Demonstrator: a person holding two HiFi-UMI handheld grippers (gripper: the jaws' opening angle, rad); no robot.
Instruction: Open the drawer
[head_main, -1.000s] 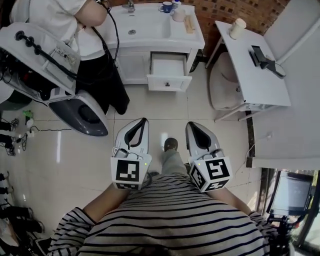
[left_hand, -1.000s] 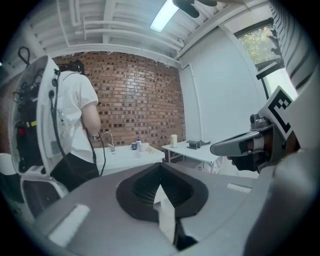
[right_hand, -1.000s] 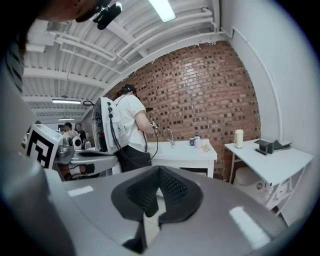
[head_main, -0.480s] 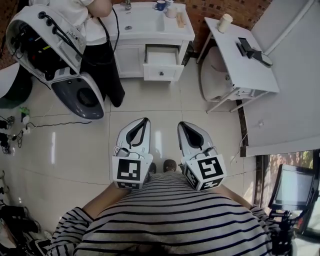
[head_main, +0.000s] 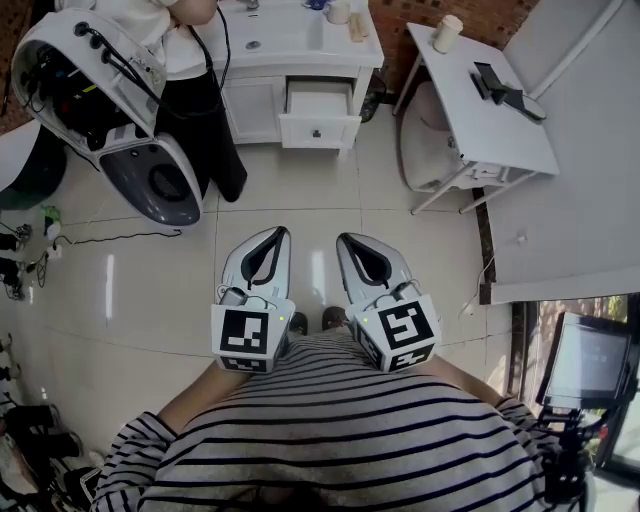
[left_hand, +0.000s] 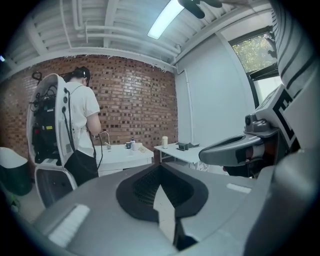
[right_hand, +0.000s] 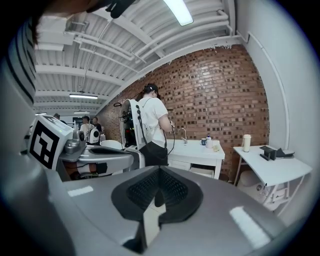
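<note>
The white drawer (head_main: 320, 115) stands pulled out of the white vanity cabinet (head_main: 250, 115) at the top of the head view; in the right gripper view the drawer (right_hand: 201, 171) shows open under the sink counter. Both grippers hover over the tiled floor, well short of the cabinet, side by side and pointing toward it. My left gripper (head_main: 276, 233) (left_hand: 160, 165) is shut with nothing in it. My right gripper (head_main: 343, 241) (right_hand: 160, 168) is also shut and empty. In the left gripper view the drawer is hidden behind the gripper body.
A person in a white top and black apron (head_main: 195, 70) stands at the sink's left. A hair-wash chair with basin (head_main: 150, 175) sits left of the cabinet. A white side table (head_main: 490, 110) holds a cup (head_main: 447, 33) and a black device (head_main: 505, 92). A cable (head_main: 120, 240) lies on the floor.
Both grippers have drawn back from the vanity together, and the open drawer now sits farther off at the top of the head view. Their jaws stayed shut.
</note>
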